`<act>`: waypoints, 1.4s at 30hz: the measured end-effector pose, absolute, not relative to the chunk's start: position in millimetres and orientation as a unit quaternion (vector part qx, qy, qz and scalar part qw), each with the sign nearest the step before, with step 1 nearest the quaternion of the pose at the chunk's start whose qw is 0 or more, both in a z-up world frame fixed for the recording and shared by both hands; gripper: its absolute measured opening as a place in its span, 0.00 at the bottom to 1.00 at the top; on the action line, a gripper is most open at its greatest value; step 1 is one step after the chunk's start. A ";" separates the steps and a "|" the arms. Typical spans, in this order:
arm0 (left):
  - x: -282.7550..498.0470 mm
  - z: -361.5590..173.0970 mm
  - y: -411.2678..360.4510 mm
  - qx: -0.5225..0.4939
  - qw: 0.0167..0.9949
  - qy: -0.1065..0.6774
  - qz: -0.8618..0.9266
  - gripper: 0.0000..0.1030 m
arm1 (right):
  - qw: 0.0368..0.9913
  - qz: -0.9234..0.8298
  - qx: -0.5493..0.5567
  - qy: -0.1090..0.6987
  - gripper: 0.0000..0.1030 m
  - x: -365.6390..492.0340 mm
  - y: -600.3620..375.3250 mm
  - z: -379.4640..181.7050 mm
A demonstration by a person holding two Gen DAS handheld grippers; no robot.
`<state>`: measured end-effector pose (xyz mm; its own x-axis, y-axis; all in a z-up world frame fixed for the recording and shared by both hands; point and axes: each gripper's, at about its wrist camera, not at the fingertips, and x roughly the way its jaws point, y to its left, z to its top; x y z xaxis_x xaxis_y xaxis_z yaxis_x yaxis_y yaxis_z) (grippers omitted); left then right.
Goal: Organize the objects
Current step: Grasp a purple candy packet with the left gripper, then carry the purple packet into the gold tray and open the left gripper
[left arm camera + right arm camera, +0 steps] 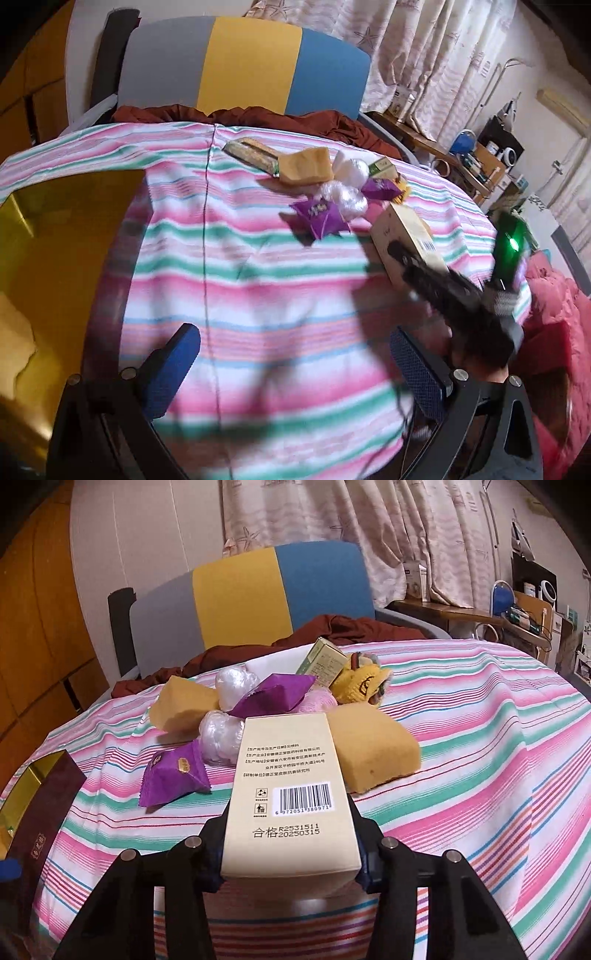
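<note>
My right gripper (290, 853) is shut on a cream carton with a barcode (290, 797) and holds it above the striped cloth; the carton also shows in the left wrist view (404, 240), with the right gripper (436, 280) behind it. A pile lies beyond: two purple sachets (173, 773) (273, 696), clear plastic bundles (219, 738), yellow sponges (373, 744) (184, 703), a green box (325, 661) and a yellow plush toy (364, 685). My left gripper (291, 373) is open and empty over the cloth, blue pads (170, 369) wide apart.
A dark maroon box with a gold inside (44, 812) stands at the left; in the left wrist view its gold inside (55, 266) fills the left side. A grey, yellow and blue chair (243, 62) with brown cloth stands behind. Shelves with clutter (480, 155) are at right.
</note>
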<state>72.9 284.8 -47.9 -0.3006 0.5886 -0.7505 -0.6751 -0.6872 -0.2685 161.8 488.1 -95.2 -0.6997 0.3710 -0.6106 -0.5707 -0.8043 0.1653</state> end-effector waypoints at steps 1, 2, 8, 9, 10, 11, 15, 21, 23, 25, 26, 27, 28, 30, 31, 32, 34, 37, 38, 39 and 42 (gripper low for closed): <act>68.9 -48.0 291.8 -0.442 0.389 0.049 0.807 1.00 | 0.259 0.906 -0.286 0.173 0.49 161.8 487.3 -95.3; 63.5 -48.3 300.8 -0.444 0.382 0.046 0.809 1.00 | 0.258 0.907 -0.283 0.173 0.49 163.4 487.1 -95.4; 30.6 -52.2 341.5 -0.478 0.372 -0.013 0.796 1.00 | 0.260 0.910 -0.270 0.179 0.49 170.2 486.4 -96.7; 26.1 -52.7 347.6 -0.478 0.369 -0.022 0.797 1.00 | 0.261 0.910 -0.268 0.180 0.49 170.8 486.2 -96.9; 22.7 -53.3 353.9 -0.476 0.363 -0.026 0.800 1.00 | 0.261 0.910 -0.267 0.180 0.49 171.5 486.3 -97.1; 19.3 -54.1 361.9 -0.474 0.356 -0.023 0.805 1.00 | 0.262 0.909 -0.267 0.182 0.49 171.9 486.9 -97.8; 14.1 -59.6 390.6 -0.459 0.354 0.003 0.815 0.98 | 0.260 0.908 -0.261 0.198 0.49 175.8 491.3 -100.4; 3.6 -79.6 419.1 -0.452 0.341 0.050 0.823 0.80 | 0.260 0.909 -0.259 0.199 0.49 177.0 491.7 -100.7; -0.6 -88.3 423.0 -0.461 0.342 0.053 0.817 0.71 | 0.258 0.909 -0.258 0.201 0.50 177.5 491.9 -101.1; -0.3 -89.8 422.8 -0.443 0.345 0.056 0.825 0.67 | 0.258 0.909 -0.257 0.201 0.50 177.8 491.9 -101.2; 0.8 -90.2 423.3 -0.431 0.354 0.062 0.828 0.62 | 0.258 0.909 -0.257 0.202 0.50 177.8 491.9 -101.3; 1.3 -91.5 423.6 -0.425 0.359 0.067 0.828 0.61 | 0.258 0.909 -0.257 0.202 0.50 178.1 492.1 -101.3; 3.0 -93.1 422.2 -0.412 0.362 0.075 0.833 0.55 | 0.258 0.909 -0.257 0.202 0.50 177.7 492.2 -101.3; 1.1 -96.4 415.6 -0.406 0.365 0.069 0.835 0.49 | 0.258 0.909 -0.258 0.202 0.50 177.7 492.2 -101.3; -2.1 -96.5 411.0 -0.407 0.367 0.054 0.835 0.48 | 0.258 0.909 -0.257 0.201 0.50 177.7 492.1 -101.3; -3.1 -96.9 408.6 -0.407 0.365 0.051 0.836 0.48 | 0.258 0.909 -0.258 0.201 0.50 177.6 492.1 -101.4; -1.3 -97.7 405.4 -0.400 0.365 0.057 0.839 0.48 | 0.259 0.909 -0.258 0.200 0.50 177.7 491.4 -101.1; 5.2 -97.6 398.9 -0.385 0.365 0.067 0.845 0.48 | 0.259 0.909 -0.259 0.199 0.50 177.2 490.9 -100.7; 6.0 -97.9 393.9 -0.383 0.364 0.065 0.846 0.48 | 0.259 0.909 -0.259 0.198 0.50 176.9 490.6 -100.6; 5.8 -97.8 390.6 -0.383 0.363 0.062 0.848 0.48 | 0.259 0.909 -0.259 0.198 0.50 176.9 490.5 -100.6; 8.4 -97.5 376.0 -0.379 0.349 0.048 0.856 0.48 | 0.260 0.909 -0.259 0.197 0.50 176.4 489.9 -100.3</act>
<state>8.4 376.0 -97.5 -0.4688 0.5609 -0.6823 -0.6342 -0.7515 -0.1820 176.4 489.9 -100.3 -0.7304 0.3702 -0.5739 -0.5745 -0.7874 0.2233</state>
